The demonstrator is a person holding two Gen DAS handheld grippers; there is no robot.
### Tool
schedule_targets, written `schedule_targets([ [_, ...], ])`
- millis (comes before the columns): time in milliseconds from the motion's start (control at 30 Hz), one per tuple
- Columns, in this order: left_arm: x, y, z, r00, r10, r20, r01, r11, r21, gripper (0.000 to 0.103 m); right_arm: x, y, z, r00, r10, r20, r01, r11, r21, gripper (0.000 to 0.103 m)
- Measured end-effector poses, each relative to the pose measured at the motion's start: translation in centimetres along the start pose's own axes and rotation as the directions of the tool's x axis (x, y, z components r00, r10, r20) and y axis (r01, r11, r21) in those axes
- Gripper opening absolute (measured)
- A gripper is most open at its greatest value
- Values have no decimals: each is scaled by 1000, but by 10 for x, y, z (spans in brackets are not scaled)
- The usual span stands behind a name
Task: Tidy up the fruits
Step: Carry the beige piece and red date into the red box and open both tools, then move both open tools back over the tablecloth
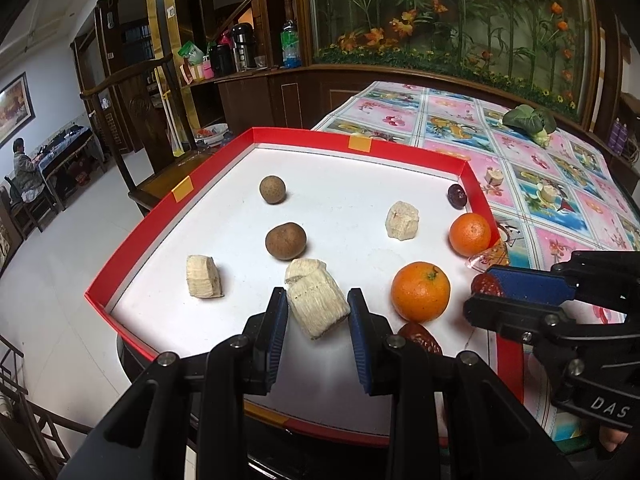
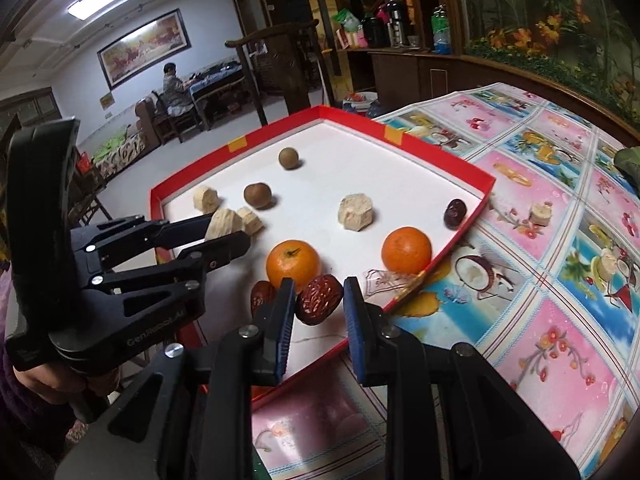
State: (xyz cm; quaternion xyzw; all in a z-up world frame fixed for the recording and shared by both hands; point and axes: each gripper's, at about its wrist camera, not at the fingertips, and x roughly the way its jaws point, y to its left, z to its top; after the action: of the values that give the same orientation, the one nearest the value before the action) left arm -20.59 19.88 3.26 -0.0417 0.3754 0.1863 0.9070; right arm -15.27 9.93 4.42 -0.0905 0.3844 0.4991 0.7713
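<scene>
A red-walled white tray (image 1: pixel 280 134) (image 2: pixel 400 134) holds two oranges (image 1: pixel 421 292) (image 1: pixel 469 234), two brown round fruits (image 1: pixel 285 240) (image 1: pixel 272 189), pale banana pieces (image 1: pixel 204 282) (image 1: pixel 402 219) and dark red dates (image 1: pixel 457 196) (image 1: pixel 420 338). My left gripper (image 1: pixel 318 308) is shut on a peeled banana piece (image 1: pixel 316 300) just above the tray floor; it also shows in the right wrist view (image 2: pixel 224 228). My right gripper (image 2: pixel 318 300) has its jaws around a red date (image 2: pixel 320 299), with a gap on the right side. A second date (image 2: pixel 262 296) lies beside it.
The flowered tablecloth (image 1: pixel 560 184) carries two banana pieces (image 1: pixel 493 176) (image 1: pixel 547 194) and a green vegetable (image 1: pixel 530 120) outside the tray. A clear wrapper (image 2: pixel 384 278) lies at the tray's near wall. A wooden chair (image 1: pixel 140 120) stands beyond the tray.
</scene>
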Motion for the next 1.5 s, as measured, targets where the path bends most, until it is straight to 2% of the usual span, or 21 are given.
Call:
schedule_targets([
  [100,3,-1,-1,1000,4,-13,-4,1000,1,30,7,0,0,999,-3,-37,3,1000,3,27],
  [467,7,-5,-2,999,23,-26,-23,1000,11,31,13,7,-1,998,-1,-68,0,1000,-23,27],
  [600,7,-2,-2,999,32,-27,-32,999,1,39,13,8,-1,998,-1,-67,0,1000,-25,27],
  [633,7,-1,-2,999,40,-26,-40,999,-4,44,13,8,-1,998,1,-67,-3,1000,-27,29],
  [800,9,1,-2,998,52,-28,-52,998,-16,51,12,12,-2,998,3,-64,-7,998,-55,37],
  [1033,9,1,-2,998,62,-30,-63,998,-18,55,5,11,-4,999,4,-43,-6,999,-52,42],
  [1200,10,0,-2,997,66,-29,-66,998,-12,63,4,11,-4,999,0,-37,-3,998,-57,43],
  [1500,11,-1,-2,997,66,-30,-67,998,-8,66,2,12,-4,999,0,-35,-2,998,-59,44],
])
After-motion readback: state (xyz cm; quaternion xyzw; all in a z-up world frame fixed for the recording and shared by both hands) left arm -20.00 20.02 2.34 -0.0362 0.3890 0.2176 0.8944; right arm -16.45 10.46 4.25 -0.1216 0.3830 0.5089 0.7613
